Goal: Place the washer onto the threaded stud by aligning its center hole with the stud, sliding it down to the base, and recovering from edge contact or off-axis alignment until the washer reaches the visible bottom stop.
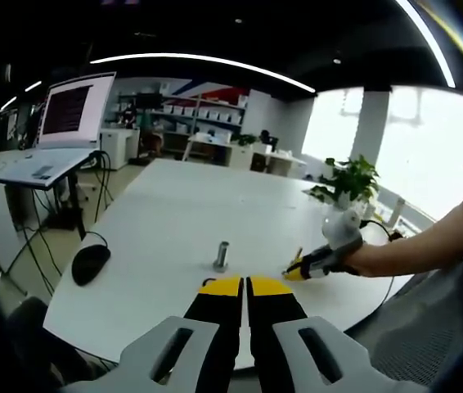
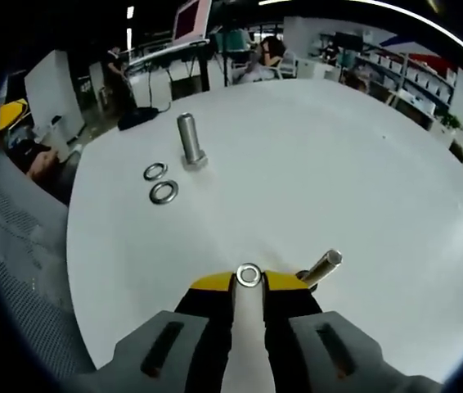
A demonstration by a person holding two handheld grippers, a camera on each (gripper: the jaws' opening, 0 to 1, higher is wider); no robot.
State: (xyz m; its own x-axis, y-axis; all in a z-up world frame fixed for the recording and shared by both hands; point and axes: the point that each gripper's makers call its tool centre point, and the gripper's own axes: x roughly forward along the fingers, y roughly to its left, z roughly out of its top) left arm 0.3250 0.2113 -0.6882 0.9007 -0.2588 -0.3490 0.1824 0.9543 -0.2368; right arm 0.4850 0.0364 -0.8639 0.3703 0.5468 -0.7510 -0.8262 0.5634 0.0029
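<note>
- Washer (image 2: 249,274) sits pinched flat between your right gripper's (image 2: 249,282) yellow jaw tips, center hole facing up, low over the counter (image 2: 338,164) near its edge on your side.
- Threaded stud (image 2: 189,139) stands upright on its hex base, well apart from the held washer, toward the far-left part of the counter in the right gripper view.
- Two spare washers (image 2: 159,183) lie flat just beside the stud base, near the counter's left edge, close together; can't tell if they touch.
- Small metal rod (image 2: 323,265) lies on the counter just beside your right jaws.
- Left gripper (image 1: 244,286) jaws are pressed together with nothing between them, hanging over the near counter edge and pointing at the stud (image 1: 221,256).
- Left gripper view also shows your right gripper (image 1: 317,264) to the stud's right, and a mouse (image 1: 90,264) near the counter's left edge.
- Handling judgement: washer is light, stiff, smooth metal, likely slippery. Hold it by the rim only, keep the hole clear, keep it level, or it'll catch on the threads.
- Containers: none on the counter that I can see.
</note>
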